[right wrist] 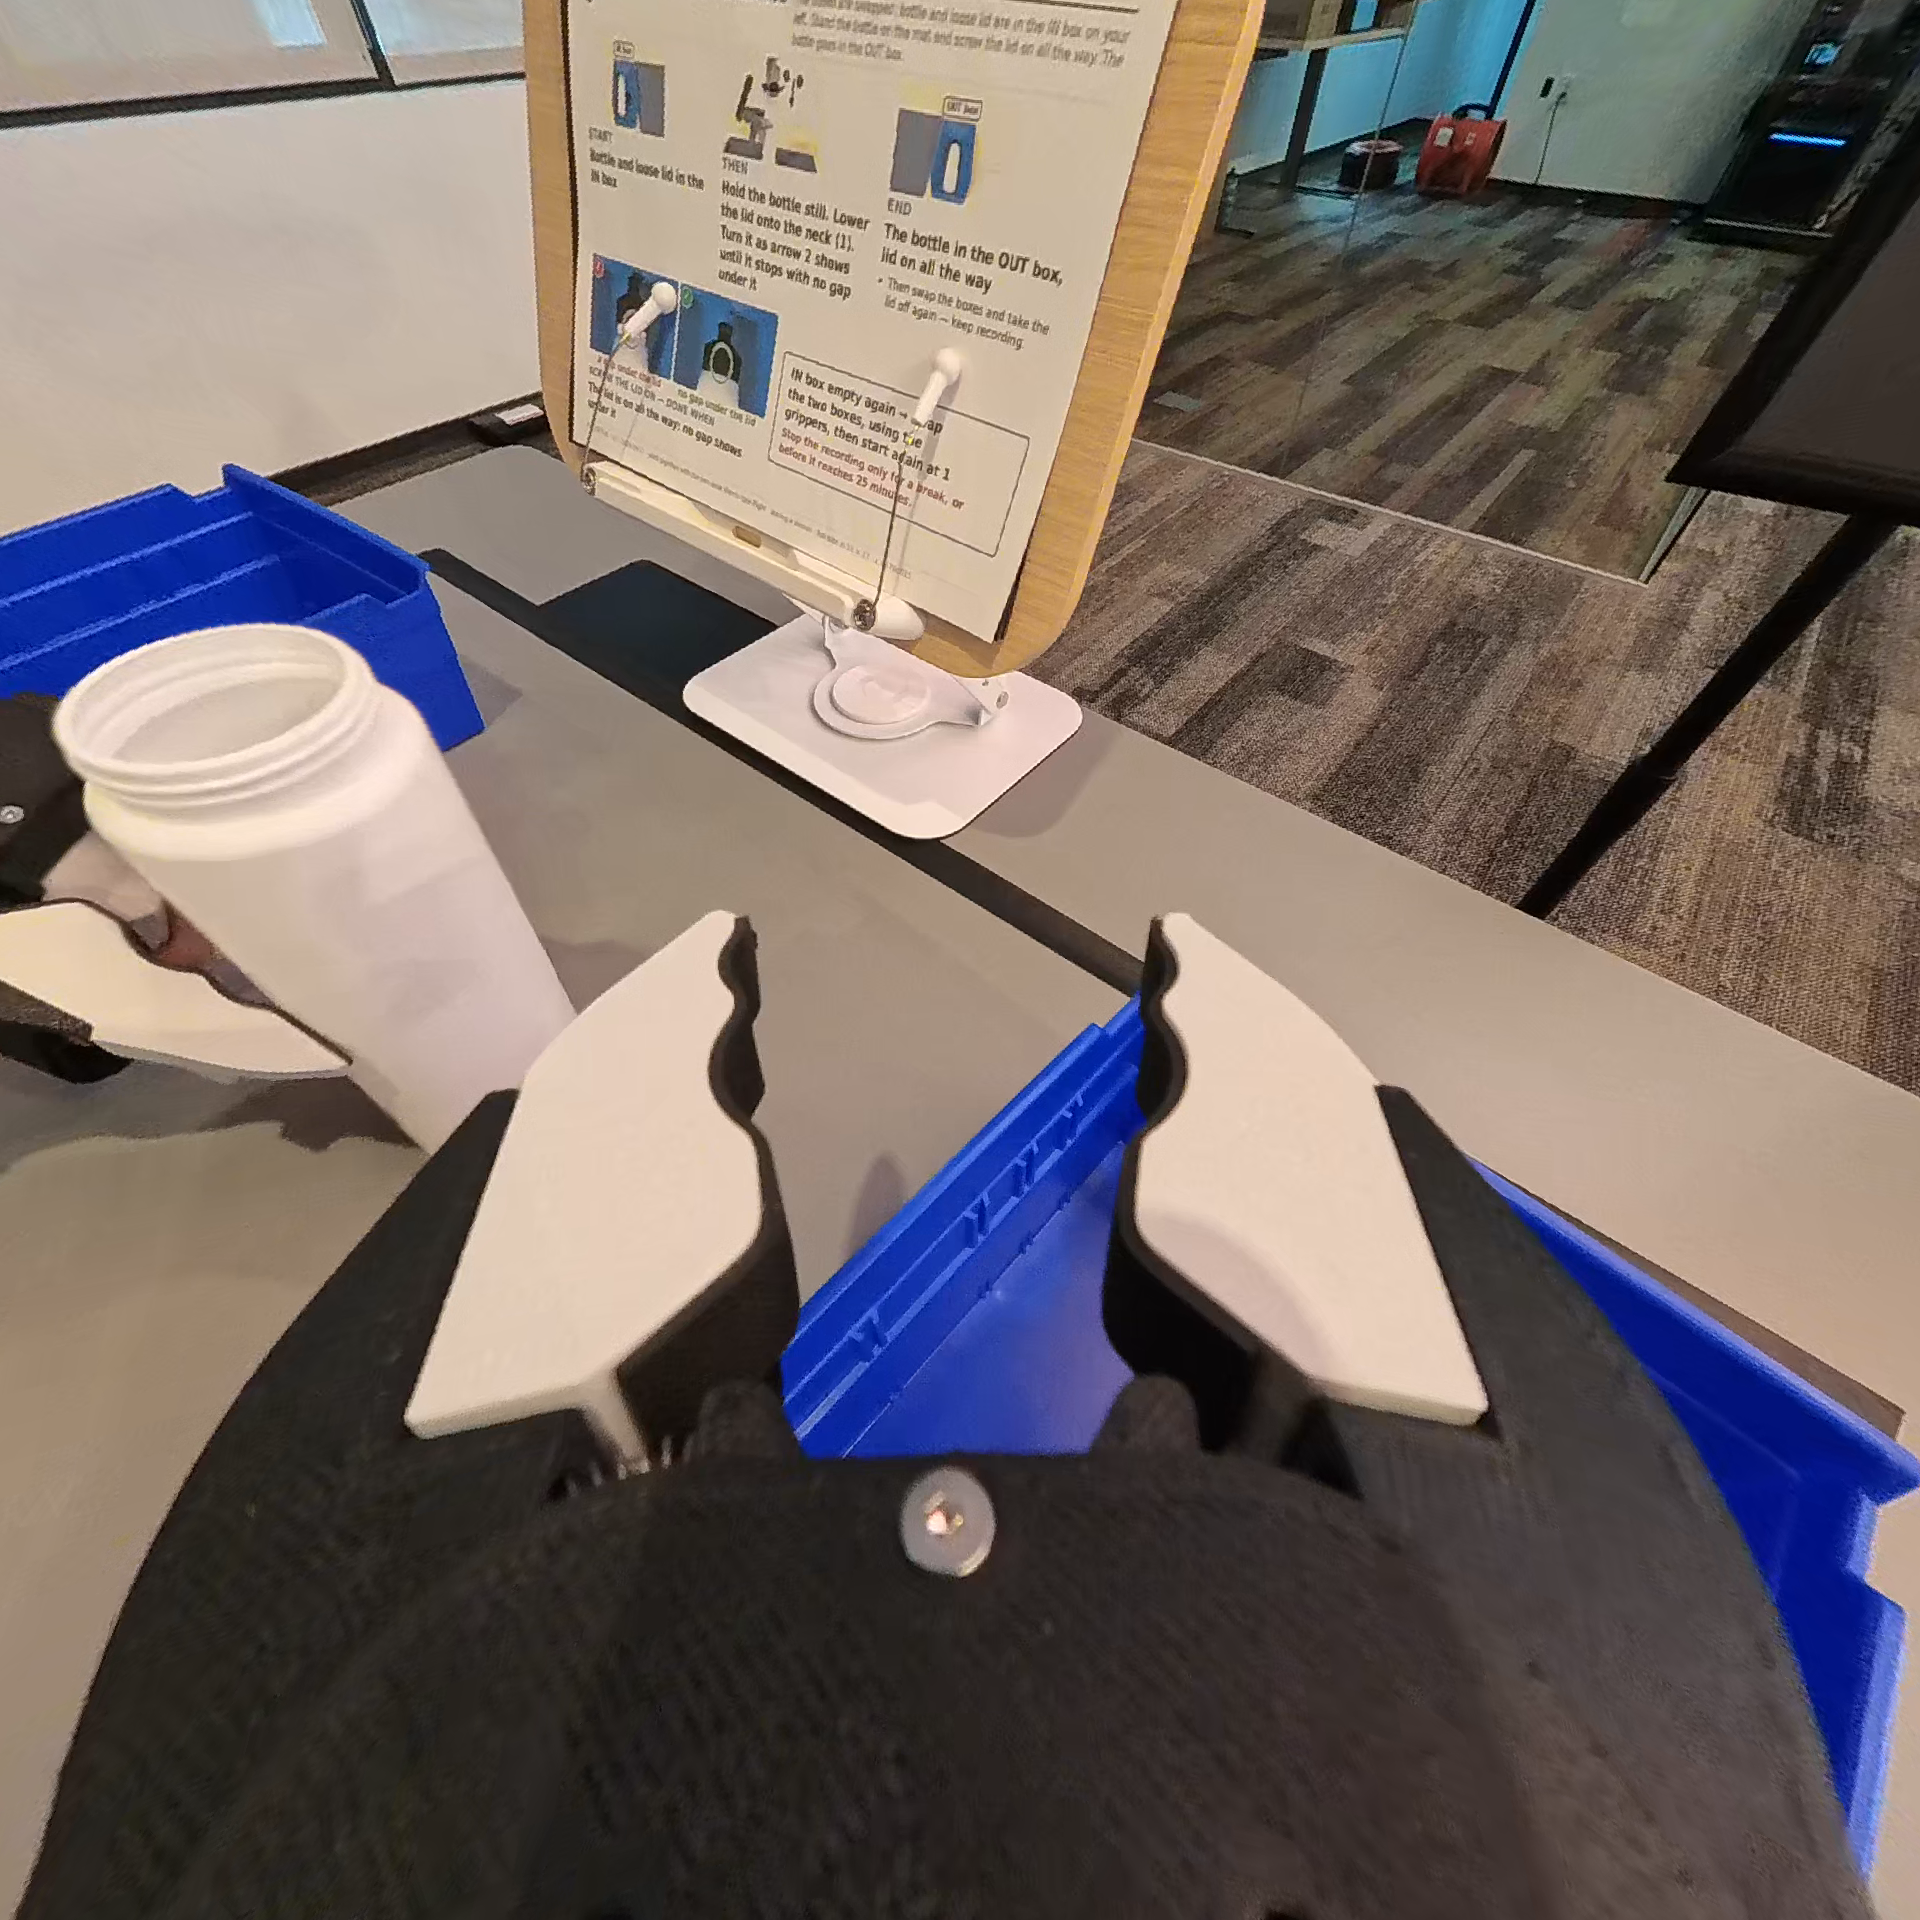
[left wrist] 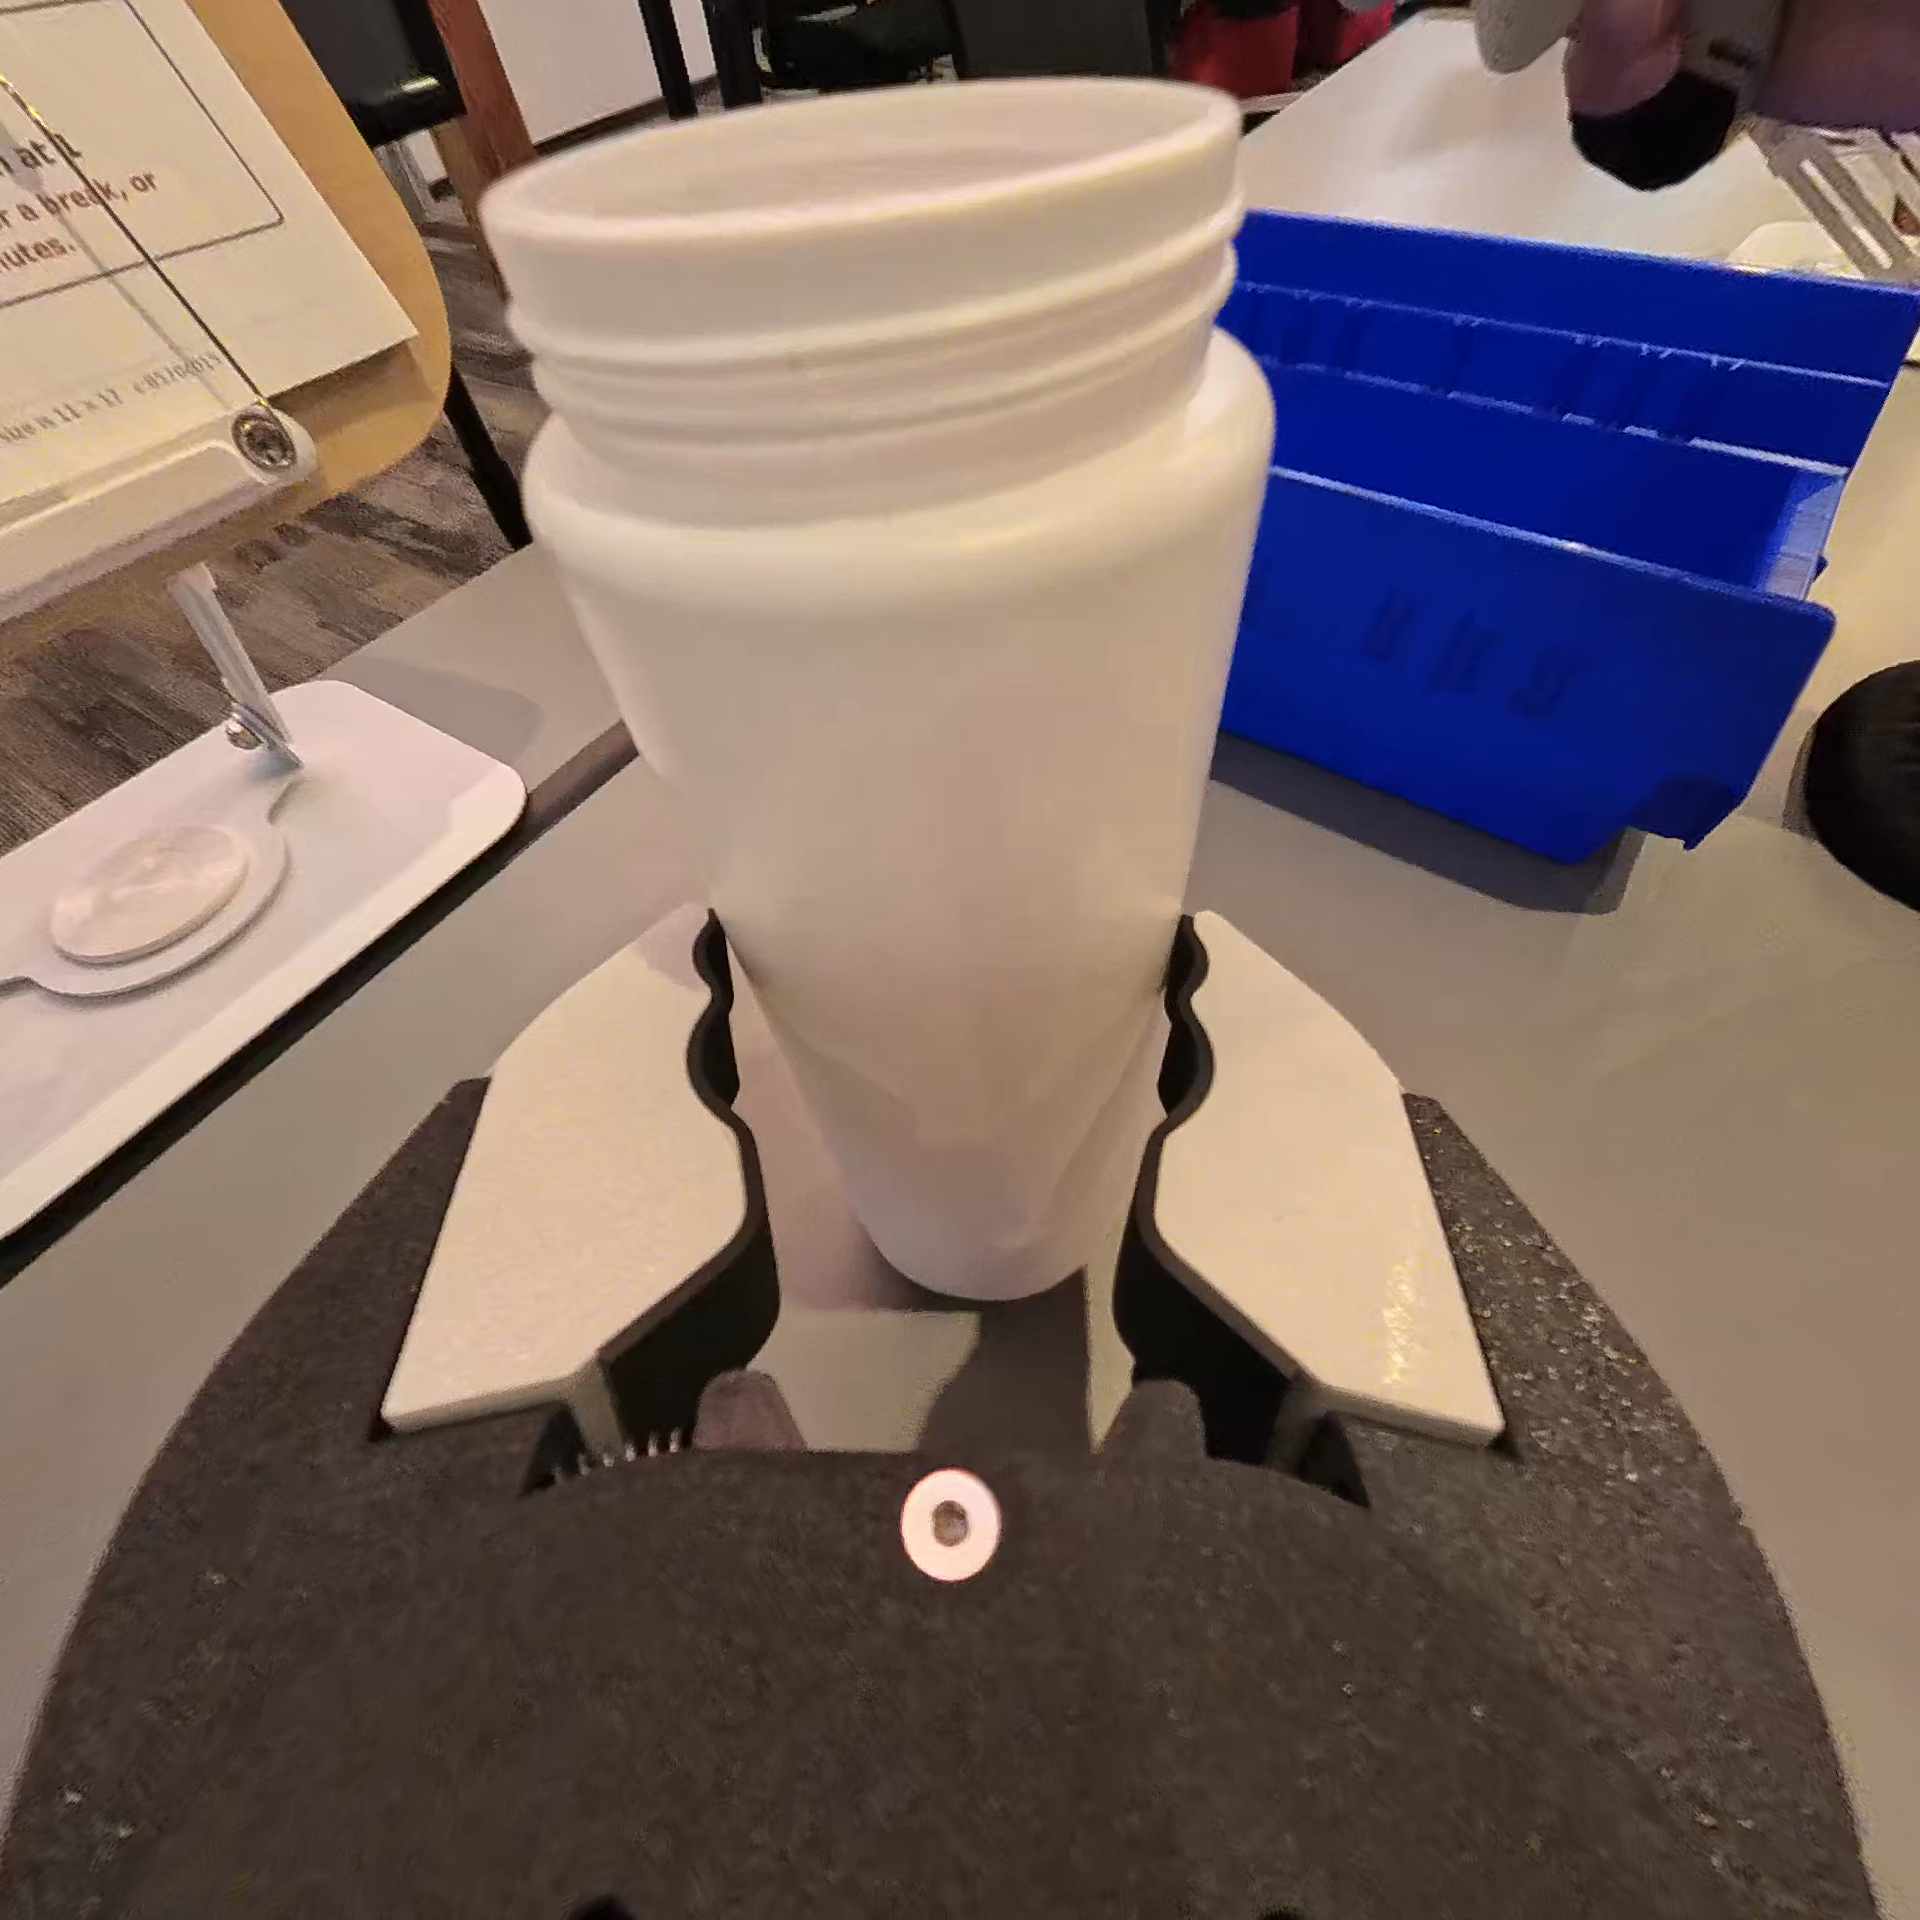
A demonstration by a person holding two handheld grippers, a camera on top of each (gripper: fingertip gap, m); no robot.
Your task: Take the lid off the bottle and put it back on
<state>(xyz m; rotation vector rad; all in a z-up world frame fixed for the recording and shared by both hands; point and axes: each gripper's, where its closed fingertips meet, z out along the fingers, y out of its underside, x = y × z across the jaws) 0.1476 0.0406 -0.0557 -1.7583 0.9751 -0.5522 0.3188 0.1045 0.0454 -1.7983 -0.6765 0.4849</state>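
Between the fingers of the left tool, clamped low on its body: the white bottle, mouth open, threaded neck bare, no lid on it, no label or brand visible on the plain white plastic. Seems lifted just clear of the grey desk, though hard to confirm from the left wrist view. Leaning in the right wrist view, at far left, mouth tilted toward the camera. Behind the bottle on that side, a blue bin, with raised moulded marks on its front wall too blurred to make out. Right tool open wide, nothing between its fingers, hovering over the near corner of a second blue bin by the desk edge; embossed marks along that bin's rim, not legible. Farther back on the desk, a white stand carrying a wood-backed board with a printed instruction sheet: small pictures, black text in blocks, a boxed note with some red lines, held by two white pegs on thin cords. Same sheet cut off at the upper left of the left wrist view. Lid itself not visible in either view. Beyond the desk, grey-brown patterned floor and a glass partition.
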